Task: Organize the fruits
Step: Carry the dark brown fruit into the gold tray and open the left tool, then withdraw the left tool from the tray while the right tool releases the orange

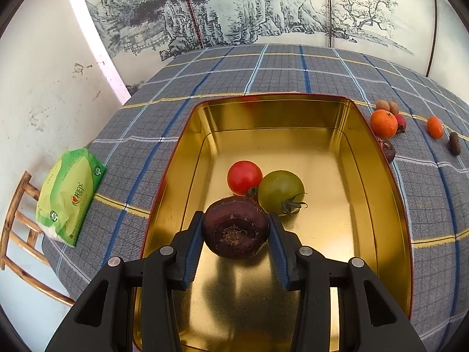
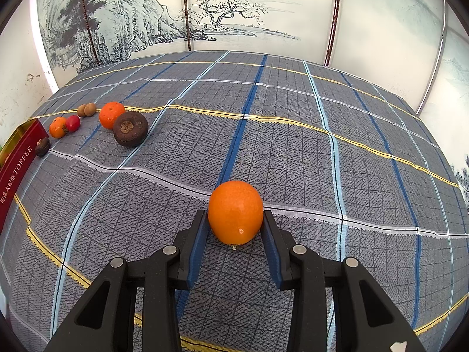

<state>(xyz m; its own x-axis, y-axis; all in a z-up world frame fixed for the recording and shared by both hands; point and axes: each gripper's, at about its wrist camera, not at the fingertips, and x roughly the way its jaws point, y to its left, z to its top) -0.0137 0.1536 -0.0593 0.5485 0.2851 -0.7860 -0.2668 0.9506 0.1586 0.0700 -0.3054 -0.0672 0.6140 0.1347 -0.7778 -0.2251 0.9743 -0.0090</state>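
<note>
A: Which parts are cut off or unclear?
B: The tablecloth [image 2: 263, 135] runs past the frame on every side. In the left wrist view the gold tin [image 1: 378, 205] loses its near edge behind the tongs, and a dark fruit [image 1: 386, 148] is half hidden by the tin's right wall. The writing on the green tissue pack [image 1: 70, 193] at the cloth's left edge is too small to read. In the right wrist view only a red corner of the tin [image 2: 17, 164] shows at the left edge.

A: How do the tongs stand?
B: The left tongs [image 1: 236, 228] are closed on a dark purple fruit [image 1: 236, 228] held over the tin's near half, just in front of a red tomato [image 1: 244, 177] and a green tomato [image 1: 280, 191]. The right tongs [image 2: 235, 220] grip an orange fruit [image 2: 235, 215] near the cloth's near edge; whether it rests on the cloth is unclear.

A: Any legible writing?
B: "TOFFEE" on the tin's red side; the characters beside it are unclear.
</note>
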